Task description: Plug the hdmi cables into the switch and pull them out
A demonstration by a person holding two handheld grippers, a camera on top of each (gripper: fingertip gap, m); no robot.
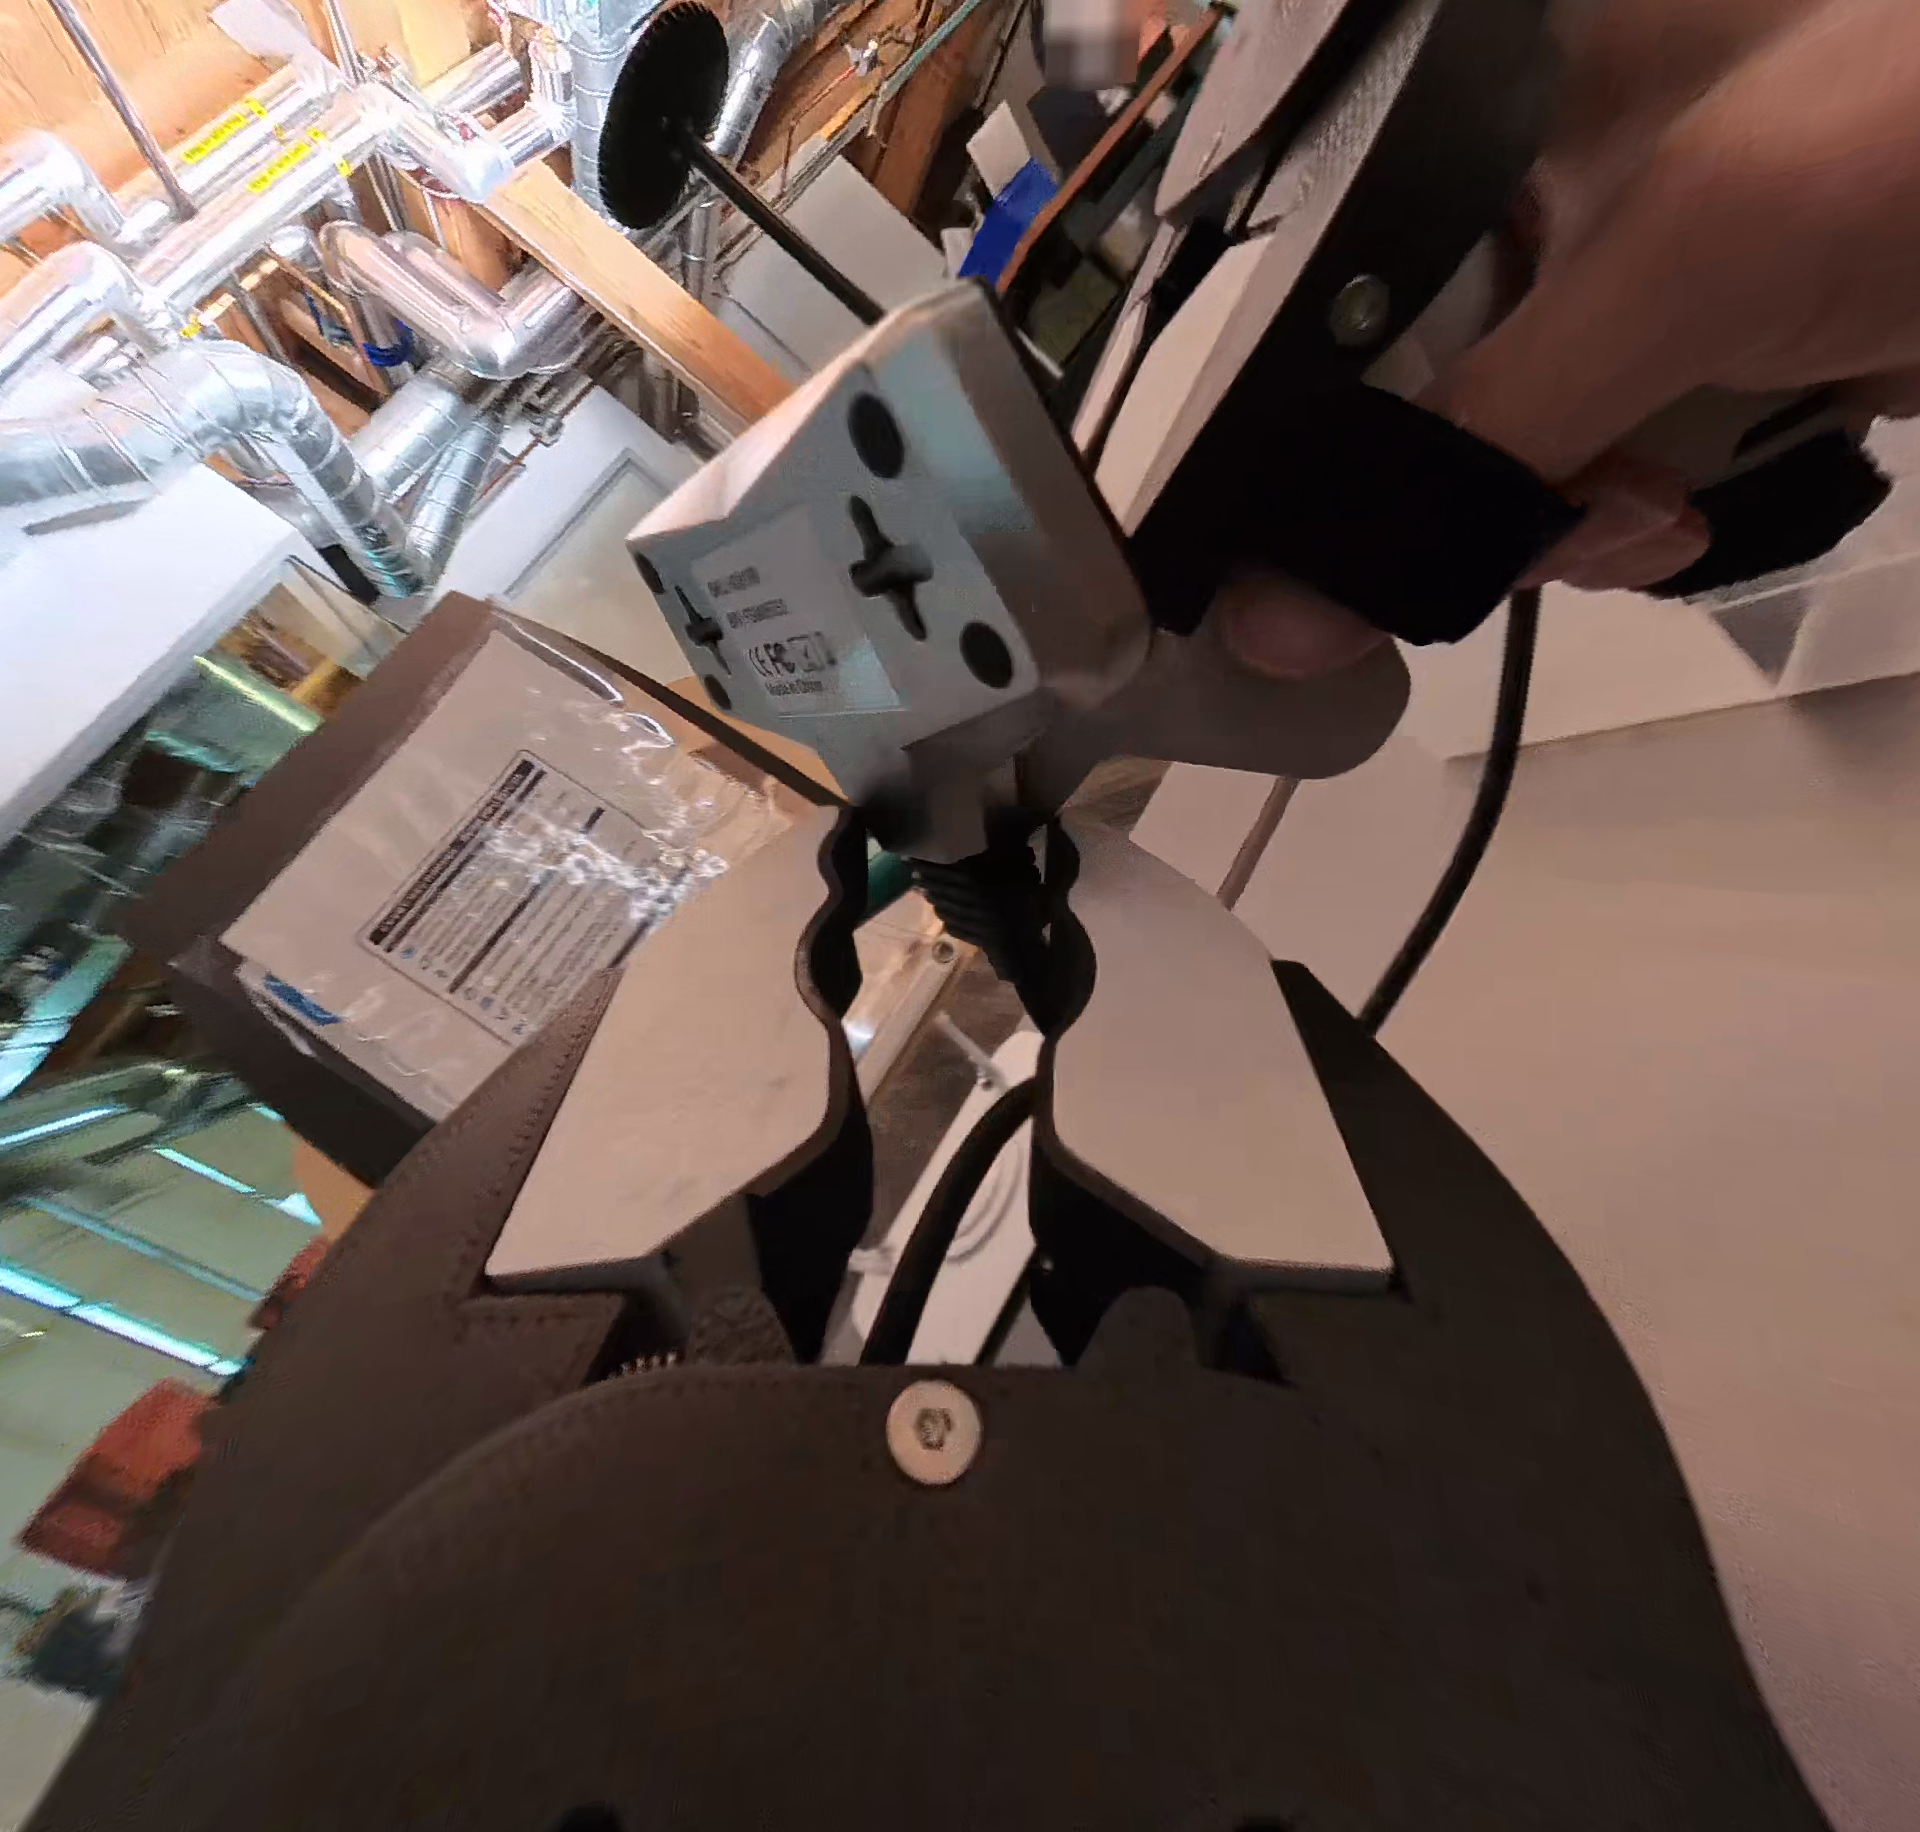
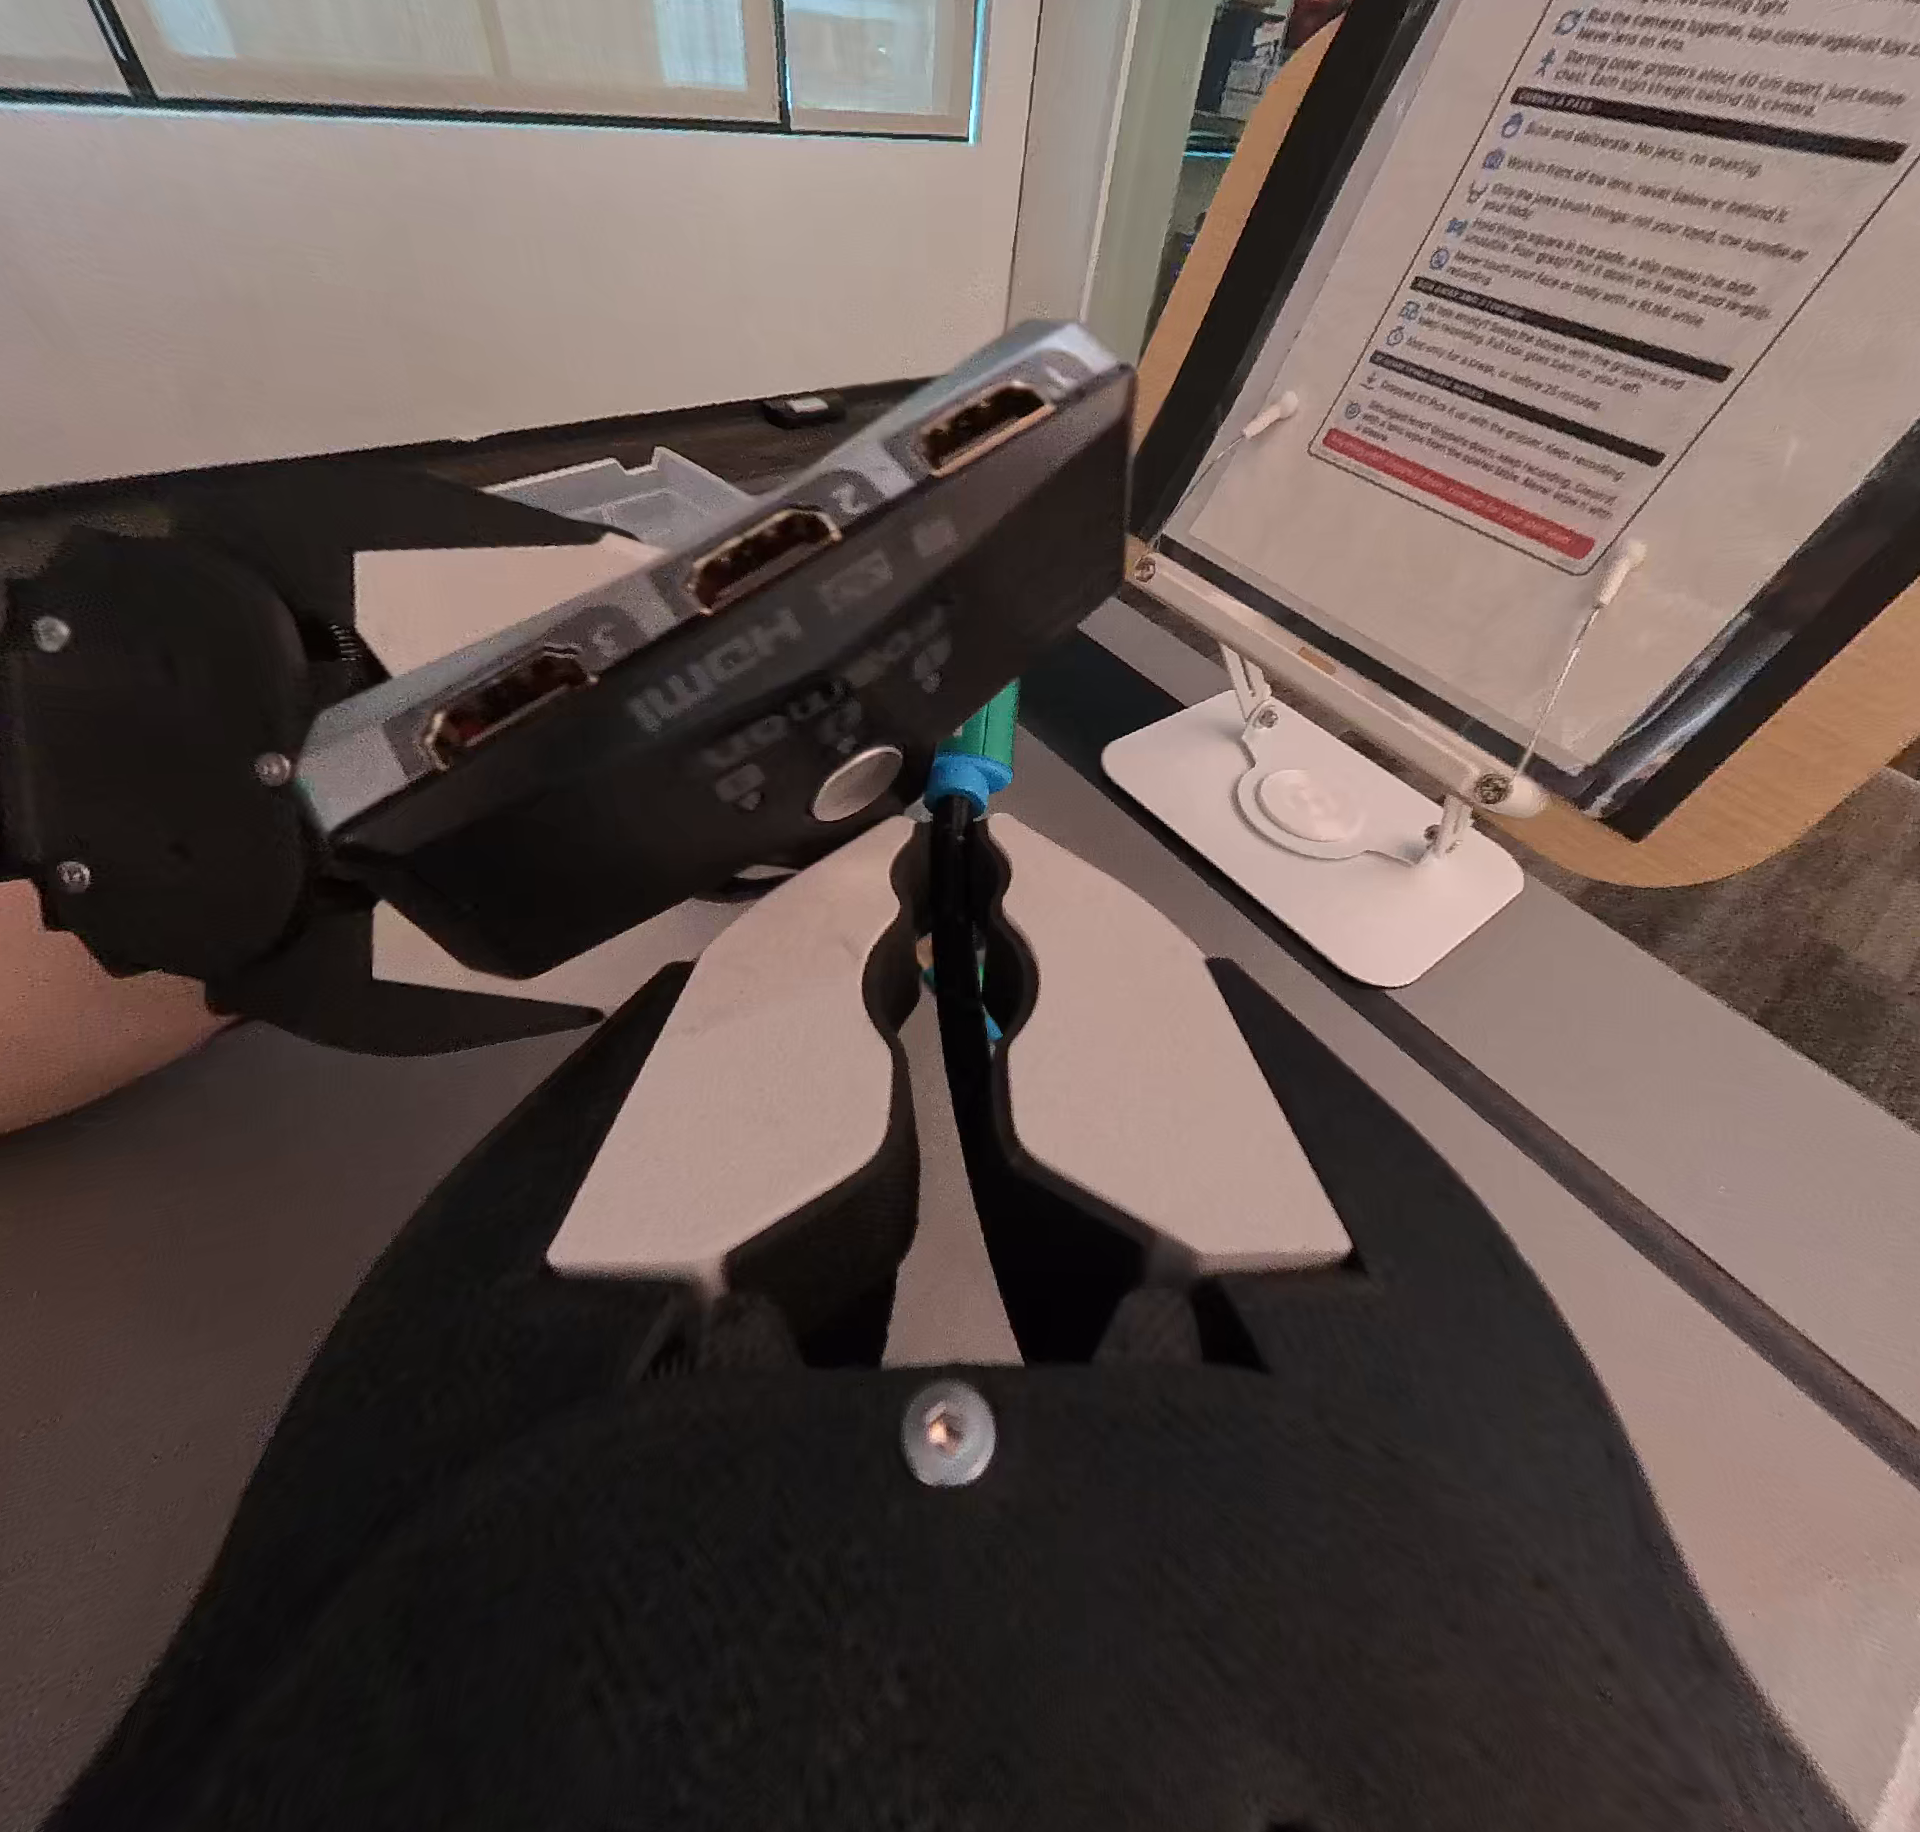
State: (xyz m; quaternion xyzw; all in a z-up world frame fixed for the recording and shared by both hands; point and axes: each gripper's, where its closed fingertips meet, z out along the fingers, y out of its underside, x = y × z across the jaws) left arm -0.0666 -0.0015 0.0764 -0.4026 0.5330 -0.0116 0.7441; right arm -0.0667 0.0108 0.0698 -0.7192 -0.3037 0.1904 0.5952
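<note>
The HDMI switch shows its black top and three empty ports in the right wrist view (image 2: 727, 639), and its grey underside in the left wrist view (image 1: 862, 556). My left gripper (image 1: 956, 847) is shut on the switch's end, where a black ribbed cable boot (image 1: 977, 909) leaves it, and holds it in the air. It also shows at the left of the right wrist view (image 2: 312, 764). My right gripper (image 2: 951, 847) is shut on a black HDMI cable (image 2: 961, 1003) just behind its blue and green plug (image 2: 966, 759). The plug's tip is hidden behind the switch.
A printed sheet in a clear holder (image 2: 1558, 276) stands on a white base (image 2: 1351, 899) at the right of the grey table (image 2: 1558, 1211). A hand (image 1: 1714, 224) holds the right gripper (image 1: 1299, 712). A black cable (image 1: 1455, 826) hangs from it.
</note>
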